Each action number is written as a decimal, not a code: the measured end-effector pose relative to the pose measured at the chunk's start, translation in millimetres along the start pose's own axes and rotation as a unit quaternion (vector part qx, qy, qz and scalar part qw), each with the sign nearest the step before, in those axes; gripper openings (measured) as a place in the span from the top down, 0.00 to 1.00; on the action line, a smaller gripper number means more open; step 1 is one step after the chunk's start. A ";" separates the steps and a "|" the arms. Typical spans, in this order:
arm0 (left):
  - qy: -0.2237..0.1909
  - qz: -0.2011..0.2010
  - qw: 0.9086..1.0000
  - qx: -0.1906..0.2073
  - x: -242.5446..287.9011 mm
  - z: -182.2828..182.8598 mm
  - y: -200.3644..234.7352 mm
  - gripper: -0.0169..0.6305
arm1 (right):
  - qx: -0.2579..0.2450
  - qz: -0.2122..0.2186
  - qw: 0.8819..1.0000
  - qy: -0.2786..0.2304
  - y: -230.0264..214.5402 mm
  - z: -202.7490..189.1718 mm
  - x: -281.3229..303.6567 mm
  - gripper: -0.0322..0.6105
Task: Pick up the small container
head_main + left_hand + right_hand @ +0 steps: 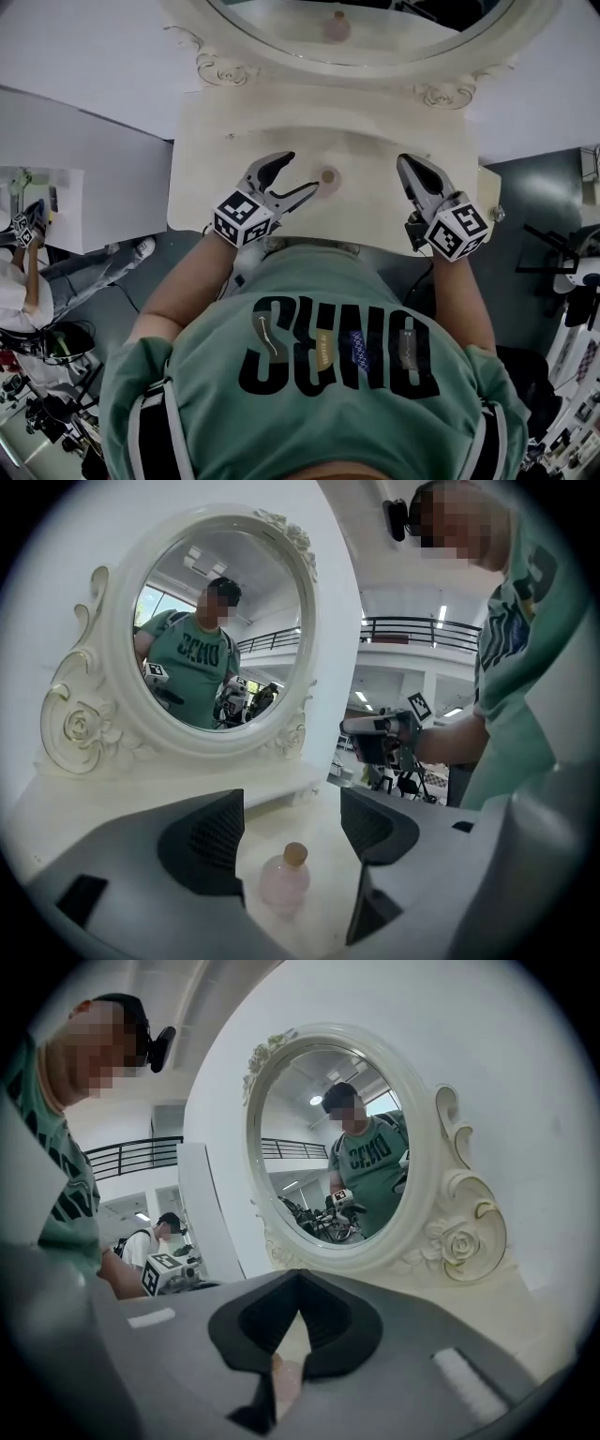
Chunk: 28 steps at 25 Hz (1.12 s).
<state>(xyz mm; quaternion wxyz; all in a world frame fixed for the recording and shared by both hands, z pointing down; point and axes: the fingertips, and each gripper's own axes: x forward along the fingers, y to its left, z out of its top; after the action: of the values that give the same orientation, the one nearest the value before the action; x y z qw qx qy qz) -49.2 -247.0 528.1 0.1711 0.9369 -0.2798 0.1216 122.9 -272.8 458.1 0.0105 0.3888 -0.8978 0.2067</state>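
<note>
The small container (328,176) is a pale pink bottle with a tan stopper, standing upright on the cream dressing table (225,150). My left gripper (300,173) is open, its tips just left of the bottle. In the left gripper view the bottle (284,881) stands in the gap between the spread jaws, and neither pad touches it; my left gripper (292,829) holds nothing. My right gripper (409,167) hovers over the table's right part with its jaws together. In the right gripper view my right gripper (298,1283) shows its tips meeting, empty.
An ornate oval mirror (361,33) stands at the back of the table (220,630) (347,1147). The table's front edge runs close to my body. A person (28,281) sits on the floor at the left, and equipment stands (572,281) are at the right.
</note>
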 end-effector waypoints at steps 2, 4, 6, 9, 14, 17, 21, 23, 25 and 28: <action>0.012 -0.005 1.000 0.000 8.3 -11.8 -0.5 0.49 | 0.002 -0.004 1.000 0.000 -4.6 -2.1 1.7 0.94; 0.025 -0.008 1.000 0.002 17.3 -25.7 -0.4 0.49 | 0.003 -0.007 1.000 0.001 -8.9 -5.3 3.9 0.94; 0.039 -0.008 0.999 0.007 25.7 -39.8 0.4 0.49 | 0.004 -0.009 1.000 0.003 -11.9 -9.8 5.9 0.94; 0.055 -0.004 0.998 0.019 36.6 -57.5 2.6 0.49 | 0.004 -0.013 1.000 0.008 -16.1 -18.9 8.1 0.94; 0.074 -0.009 0.996 0.040 54.0 -80.6 2.7 0.49 | 0.011 -0.019 1.000 0.015 -25.6 -34.7 10.8 0.94; 0.082 -0.015 0.995 0.054 62.7 -91.6 -1.0 0.49 | 0.014 -0.021 1.000 0.018 -28.9 -41.8 13.0 0.94; 0.081 -0.015 0.994 0.068 71.7 -98.4 -3.9 0.49 | 0.020 -0.022 0.999 0.020 -32.2 -49.0 15.5 0.94; 0.075 -0.012 0.994 0.072 75.1 -98.7 -4.2 0.53 | 0.021 -0.021 0.999 0.021 -32.8 -52.5 15.9 0.94; 0.071 -0.010 0.995 0.076 77.7 -99.6 -4.8 0.56 | 0.021 -0.021 0.999 0.022 -32.6 -56.6 15.5 0.94; 0.065 -0.007 0.995 0.080 80.3 -100.3 -6.1 0.57 | 0.024 -0.020 0.999 0.024 -32.1 -63.3 13.6 0.94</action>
<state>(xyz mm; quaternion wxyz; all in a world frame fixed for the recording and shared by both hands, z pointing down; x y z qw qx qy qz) 6.3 -242.0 644.0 0.1143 0.9396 -0.2503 0.2034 127.0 -277.9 530.1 0.0270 0.4022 -0.8839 0.2371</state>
